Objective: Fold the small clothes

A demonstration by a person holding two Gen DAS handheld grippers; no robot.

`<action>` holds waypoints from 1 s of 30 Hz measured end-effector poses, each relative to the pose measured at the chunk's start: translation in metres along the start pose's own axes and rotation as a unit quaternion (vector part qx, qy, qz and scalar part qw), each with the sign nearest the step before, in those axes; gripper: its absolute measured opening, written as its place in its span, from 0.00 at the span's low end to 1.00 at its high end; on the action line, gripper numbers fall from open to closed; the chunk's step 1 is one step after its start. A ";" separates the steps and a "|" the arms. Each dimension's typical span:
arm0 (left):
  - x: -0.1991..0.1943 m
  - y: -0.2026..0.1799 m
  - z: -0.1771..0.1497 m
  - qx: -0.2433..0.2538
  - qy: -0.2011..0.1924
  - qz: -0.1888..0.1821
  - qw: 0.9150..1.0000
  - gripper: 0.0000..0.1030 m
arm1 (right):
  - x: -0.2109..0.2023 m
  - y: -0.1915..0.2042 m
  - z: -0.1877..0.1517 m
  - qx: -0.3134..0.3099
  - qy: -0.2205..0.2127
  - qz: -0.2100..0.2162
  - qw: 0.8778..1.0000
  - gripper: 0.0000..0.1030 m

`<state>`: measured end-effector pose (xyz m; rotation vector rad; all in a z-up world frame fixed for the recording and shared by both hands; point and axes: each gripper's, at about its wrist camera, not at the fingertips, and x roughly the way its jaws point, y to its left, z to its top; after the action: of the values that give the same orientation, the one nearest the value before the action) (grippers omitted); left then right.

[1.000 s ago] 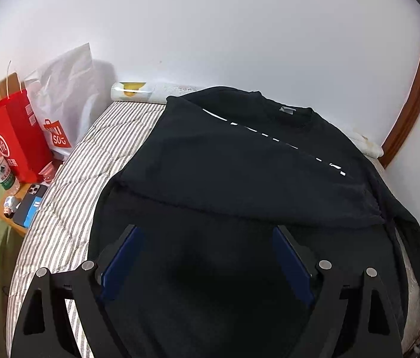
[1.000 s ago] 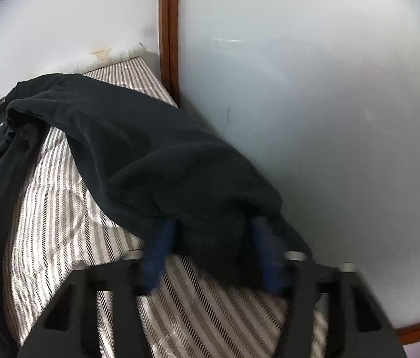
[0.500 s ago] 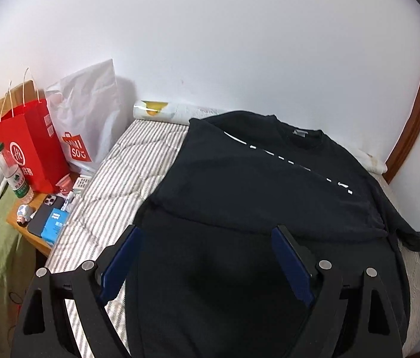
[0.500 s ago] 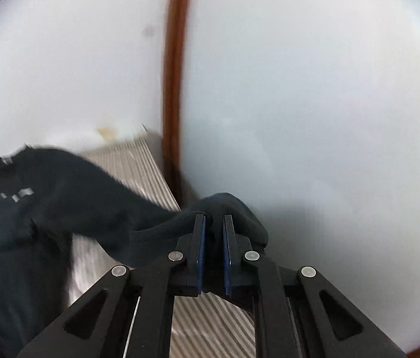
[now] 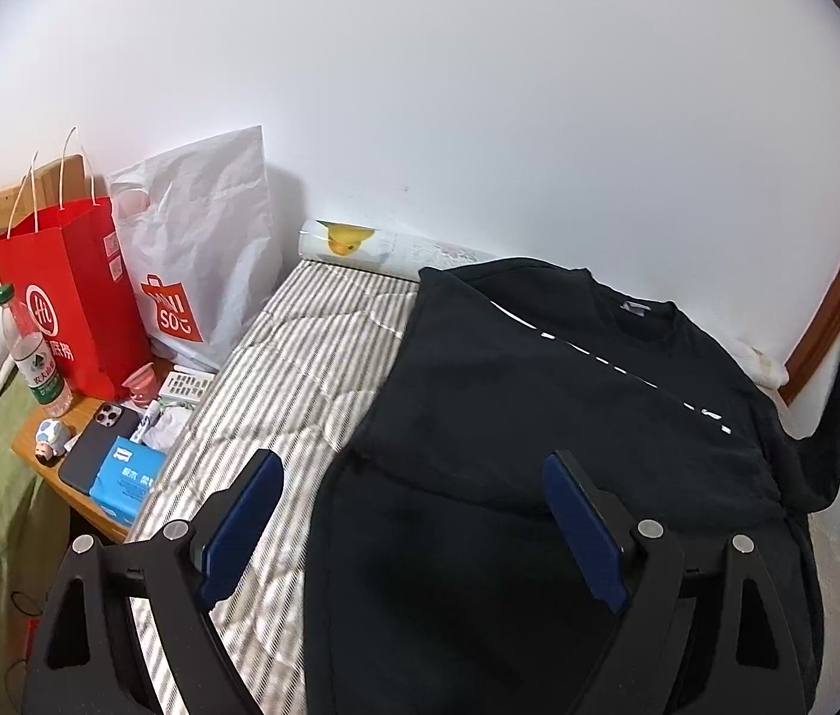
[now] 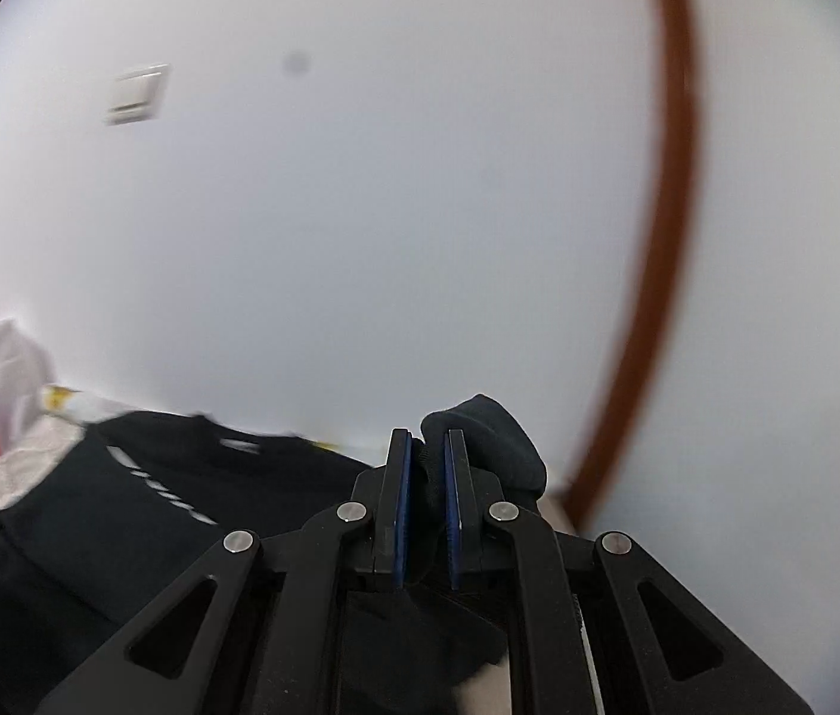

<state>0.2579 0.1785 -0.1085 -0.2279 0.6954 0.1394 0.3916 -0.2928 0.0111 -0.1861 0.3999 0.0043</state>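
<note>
Right now the right gripper point(image 6: 424, 497) is clamped on the sleeve cuff point(image 6: 482, 435) of the black long-sleeved cotton sweatshirt point(image 5: 539, 417), lifted off the striped mattress's point(image 5: 300, 369) right edge. Left gripper point(image 5: 414, 512) hangs wide, empty, over the hem; carry the sleeve across the chest, keep it taut, lay flat

The crumpled white plastic shopping bag point(image 5: 205, 250) carries a red bag-shaped logo reading "MINI SO". The glossy red paper carrier bag point(image 5: 71, 298) bears a white circled mark and Chinese characters, possibly "海底捞", partly hidden.

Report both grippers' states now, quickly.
Left gripper: open, holding nothing, above the black sweatshirt.
Right gripper: shut on the sweatshirt's sleeve.
</note>
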 end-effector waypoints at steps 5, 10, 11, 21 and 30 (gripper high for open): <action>0.017 0.009 0.005 0.006 0.000 0.004 1.000 0.85 | 0.026 0.090 0.012 -0.045 -0.004 0.077 0.996 0.10; 0.039 0.019 0.006 -0.005 0.013 0.000 1.000 0.85 | 0.053 0.169 -0.006 -0.086 0.018 0.146 0.985 0.10; 0.042 0.021 0.005 -0.007 0.015 -0.001 1.000 0.85 | 0.064 0.179 -0.009 -0.091 0.022 0.154 0.984 0.10; 0.063 0.025 0.002 -0.018 0.030 -0.013 0.999 0.85 | 0.127 0.255 -0.076 -0.126 0.095 0.188 0.969 0.11; 0.064 -0.016 0.007 0.014 0.044 -0.038 0.998 0.85 | 0.118 0.219 -0.088 -0.104 0.142 0.218 0.960 0.73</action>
<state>0.3141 0.1677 -0.1419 -0.2347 0.7754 0.0481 0.4574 -0.0974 -0.1534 -0.3040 0.7222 0.4597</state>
